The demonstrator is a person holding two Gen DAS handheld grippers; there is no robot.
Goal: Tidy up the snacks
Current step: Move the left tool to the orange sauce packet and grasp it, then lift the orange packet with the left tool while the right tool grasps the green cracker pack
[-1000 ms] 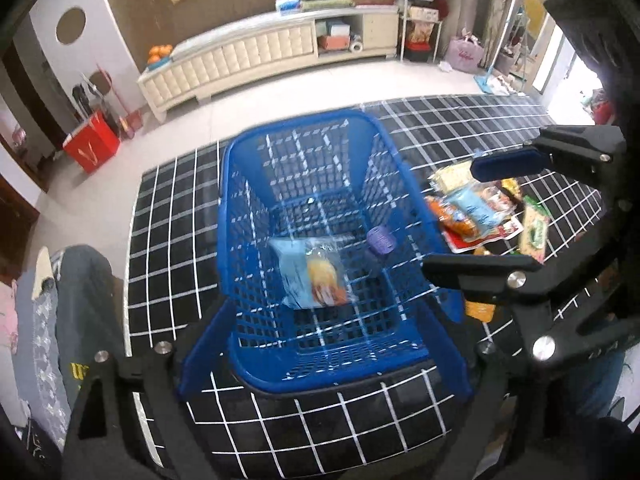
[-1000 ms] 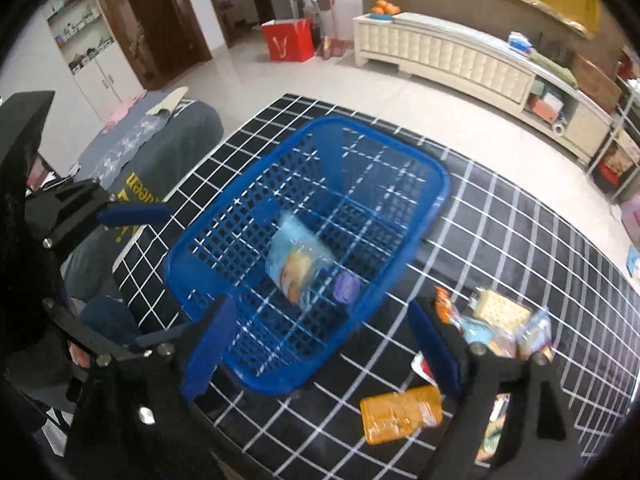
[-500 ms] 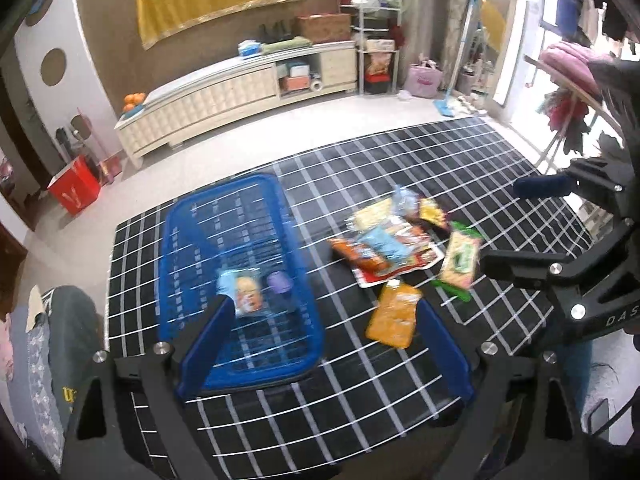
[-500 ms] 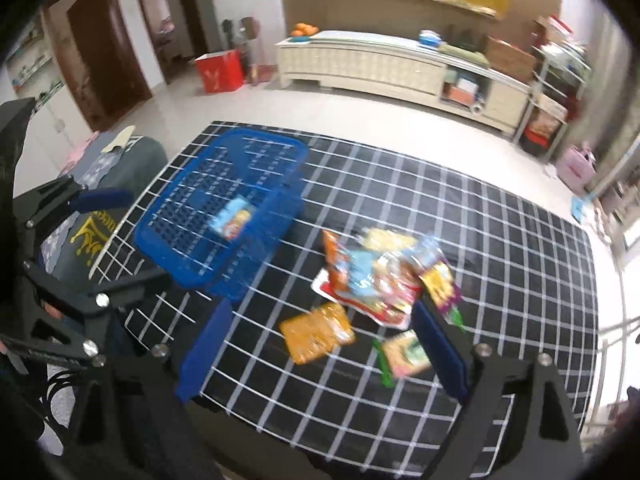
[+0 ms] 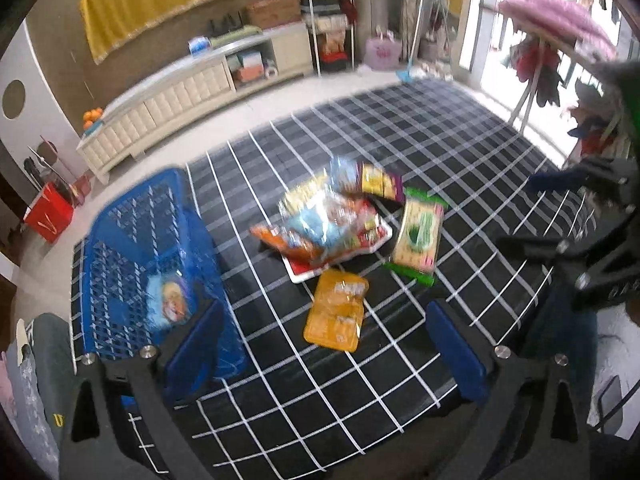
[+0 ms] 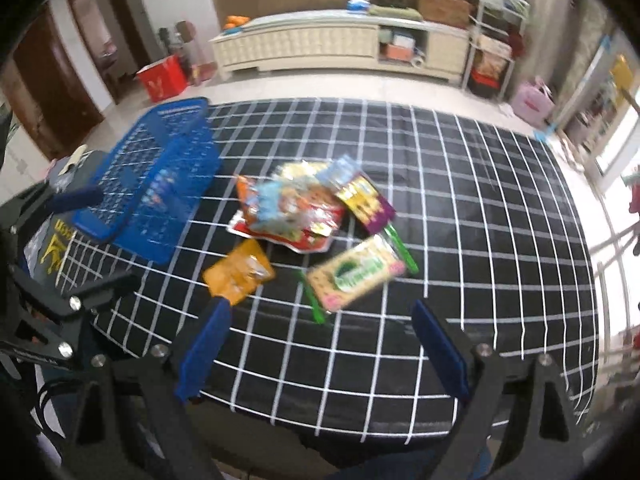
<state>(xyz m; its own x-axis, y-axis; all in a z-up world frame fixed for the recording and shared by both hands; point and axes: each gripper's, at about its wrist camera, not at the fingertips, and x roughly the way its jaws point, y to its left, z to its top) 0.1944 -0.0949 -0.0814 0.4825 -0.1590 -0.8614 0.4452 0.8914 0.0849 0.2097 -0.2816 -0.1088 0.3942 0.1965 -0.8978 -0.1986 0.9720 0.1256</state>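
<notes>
A blue basket (image 5: 132,256) stands at the table's left and holds a light blue snack pack (image 5: 170,306); it also shows in the right wrist view (image 6: 160,184). A pile of snack packs (image 5: 328,224) lies mid-table, also seen in the right wrist view (image 6: 296,208). An orange pack (image 5: 336,314) (image 6: 240,272) and a green cracker pack (image 5: 418,236) (image 6: 356,276) lie in front of the pile. My left gripper (image 5: 324,356) is open and empty near the front edge. My right gripper (image 6: 320,356) is open and empty, above the front edge.
The table wears a black cloth with white grid lines (image 6: 480,200). A grey garment (image 5: 44,380) hangs at the left edge. A cream cabinet (image 6: 320,44) and a red bin (image 6: 162,78) stand on the floor beyond.
Both grippers have pulled back from over the basket and swung right. The views now take in the snack pile and most of the table. Both stay open.
</notes>
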